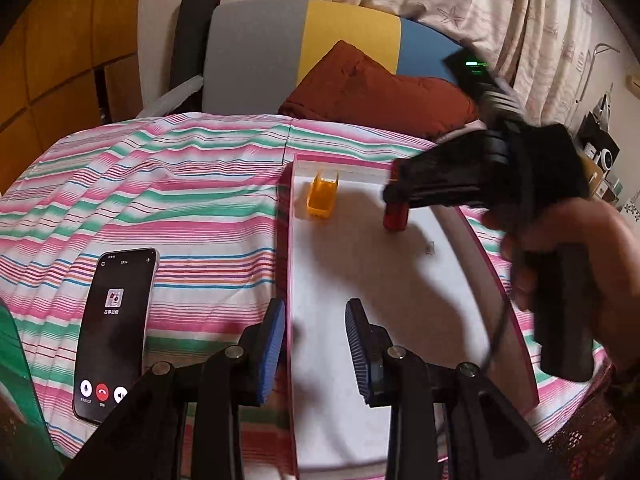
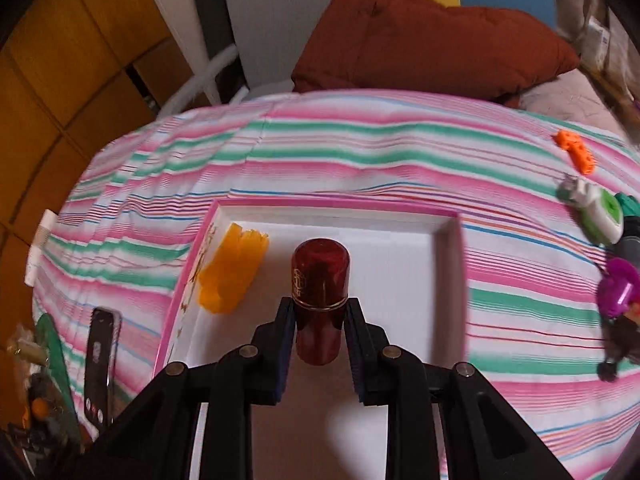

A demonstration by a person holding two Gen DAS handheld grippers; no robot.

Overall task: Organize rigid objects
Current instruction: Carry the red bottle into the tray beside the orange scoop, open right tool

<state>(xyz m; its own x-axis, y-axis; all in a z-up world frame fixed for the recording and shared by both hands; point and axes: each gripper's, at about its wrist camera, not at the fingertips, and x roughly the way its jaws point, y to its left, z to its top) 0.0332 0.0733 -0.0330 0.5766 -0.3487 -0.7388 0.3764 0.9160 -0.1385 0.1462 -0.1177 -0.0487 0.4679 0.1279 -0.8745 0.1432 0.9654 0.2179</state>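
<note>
A shallow white tray with a pink rim (image 2: 336, 202) lies on the striped bedspread. An orange plastic piece (image 2: 232, 276) rests in its far left corner. My right gripper (image 2: 320, 304) is shut on a dark red cylinder with a gold ring (image 2: 320, 268), holding it over the tray floor. In the left wrist view that gripper (image 1: 394, 196) hangs over the tray's far part with the red cylinder (image 1: 395, 218) below it, right of the orange piece (image 1: 322, 196). My left gripper (image 1: 316, 344) is open, straddling the tray's left wall (image 1: 289, 240); its pads do not press it.
A phone (image 1: 116, 328) with a lit call screen lies left of the tray. Loose items sit at the right: an orange toy (image 2: 576, 152), a green-white dispenser (image 2: 596, 212) and a purple piece (image 2: 620, 284). A brown cushion (image 2: 420, 36) lies beyond the bedspread.
</note>
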